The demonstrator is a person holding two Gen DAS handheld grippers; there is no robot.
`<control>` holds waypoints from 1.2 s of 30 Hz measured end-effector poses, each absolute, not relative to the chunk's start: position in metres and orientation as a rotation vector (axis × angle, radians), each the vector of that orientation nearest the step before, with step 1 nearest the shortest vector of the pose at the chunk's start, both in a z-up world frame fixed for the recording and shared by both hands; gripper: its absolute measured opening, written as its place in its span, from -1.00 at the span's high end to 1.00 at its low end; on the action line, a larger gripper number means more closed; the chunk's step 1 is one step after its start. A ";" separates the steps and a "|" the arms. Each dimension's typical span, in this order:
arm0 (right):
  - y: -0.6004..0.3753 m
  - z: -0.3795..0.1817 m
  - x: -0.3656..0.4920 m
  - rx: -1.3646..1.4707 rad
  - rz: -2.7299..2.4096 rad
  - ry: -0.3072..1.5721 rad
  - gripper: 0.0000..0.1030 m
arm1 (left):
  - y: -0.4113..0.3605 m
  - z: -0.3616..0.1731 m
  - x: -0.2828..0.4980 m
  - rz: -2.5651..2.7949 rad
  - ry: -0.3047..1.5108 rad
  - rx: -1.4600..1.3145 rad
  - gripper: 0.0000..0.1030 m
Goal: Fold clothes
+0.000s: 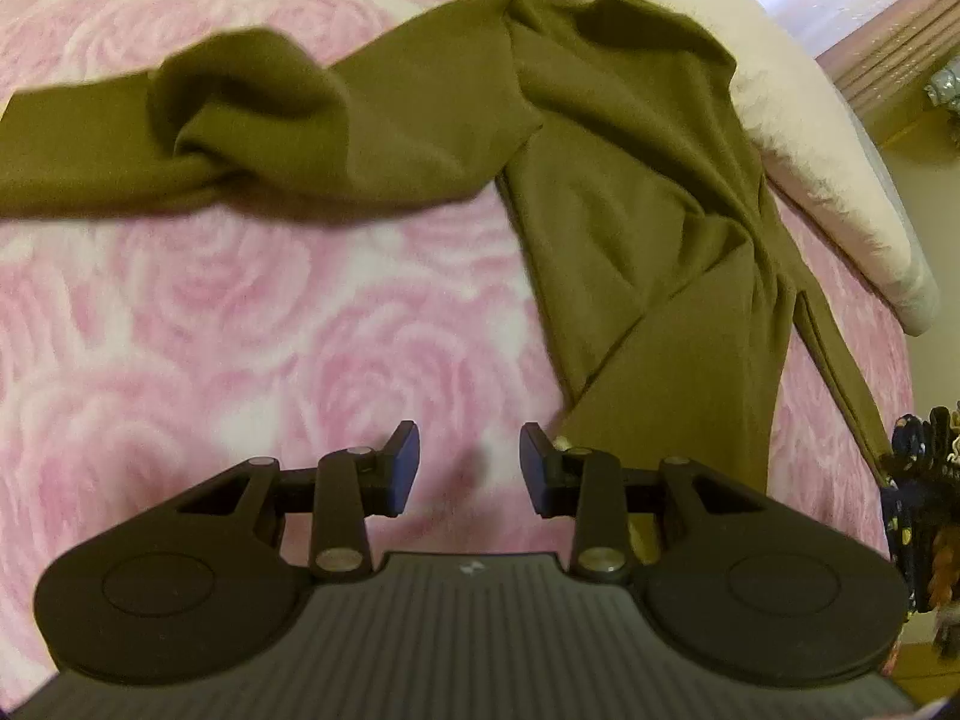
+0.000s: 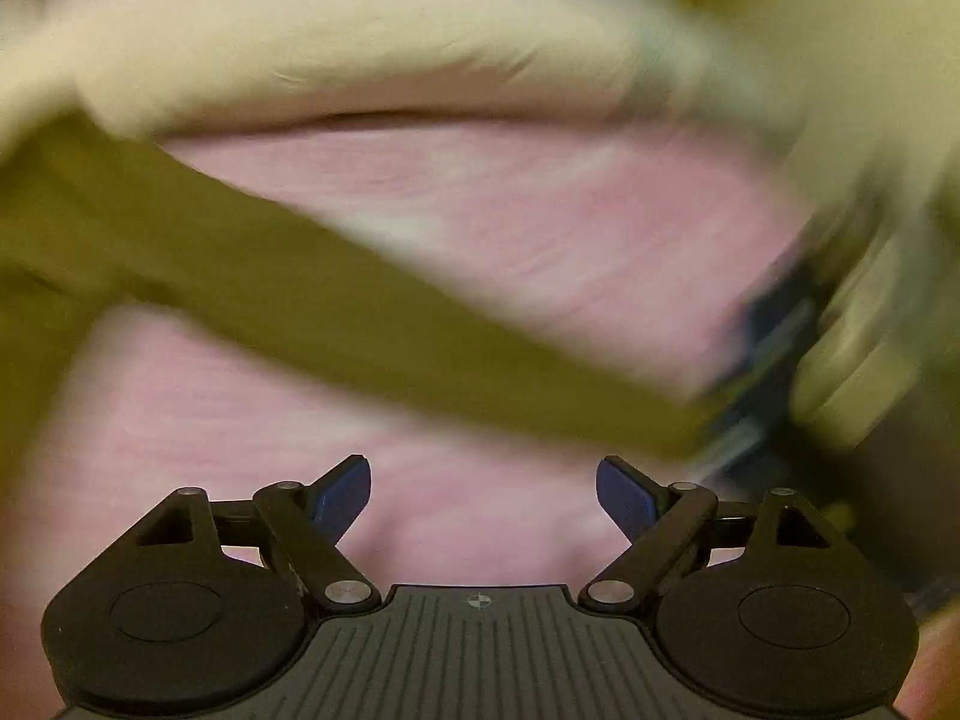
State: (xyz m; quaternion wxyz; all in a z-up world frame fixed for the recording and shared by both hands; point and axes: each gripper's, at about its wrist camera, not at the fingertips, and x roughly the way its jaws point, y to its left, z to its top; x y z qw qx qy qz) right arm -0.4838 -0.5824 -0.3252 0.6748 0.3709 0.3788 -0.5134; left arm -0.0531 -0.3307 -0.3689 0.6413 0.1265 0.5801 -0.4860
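Lay spread on the pink rose-patterned bed cover (image 1: 252, 312): an olive-green garment (image 1: 630, 192), unfolded and rumpled. Ran as two long strips meeting near the top centre of the left wrist view. Stretched leftward from that junction to the frame's left edge, one strip with its long axis roughly sideways, bunched into a raised, twisted fold (image 1: 240, 102) partway along. Reached from the junction down and to the right, the other, wider strip, its long axis running toward the camera, creased diagonally and ending just beside the right-hand finger of the left tongs (image 1: 470, 468). Trailed off the wide strip's right edge toward the lower right, a narrow band (image 1: 840, 372). Rested against a cream fluffy pillow (image 1: 810, 138) at its far side, the garment's upper part touching it. Hung released over bare cover, the left tongs, blue pads (image 1: 405, 468) set apart, gripping nothing.

Blurred heavily, the right wrist view. Crossed it diagonally, an olive strip (image 2: 336, 312) of the same garment, from upper left down to lower right, over the pink cover (image 2: 540, 228), with the cream pillow (image 2: 360, 48) behind. Stood wide apart and empty, the right tongs (image 2: 482, 501), short of the strip. Too smeared to identify, a dark blue shape (image 2: 774, 324) at the right.
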 end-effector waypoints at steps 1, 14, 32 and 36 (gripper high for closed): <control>-0.568 -0.336 -0.481 1.019 -1.058 0.763 -0.26 | -0.327 -0.369 -0.053 -1.102 1.329 0.287 0.39; -0.485 -0.405 -0.402 1.522 -0.531 0.551 0.97 | -0.311 -0.370 -0.056 -1.068 1.389 0.210 0.39; -0.537 -0.385 -0.534 1.399 -0.987 0.457 0.16 | -0.337 -0.417 -0.124 -1.182 1.701 -0.106 0.90; -0.528 -0.371 -0.516 1.278 -0.887 0.594 0.92 | -0.323 -0.391 -0.114 -1.277 1.671 -0.059 0.92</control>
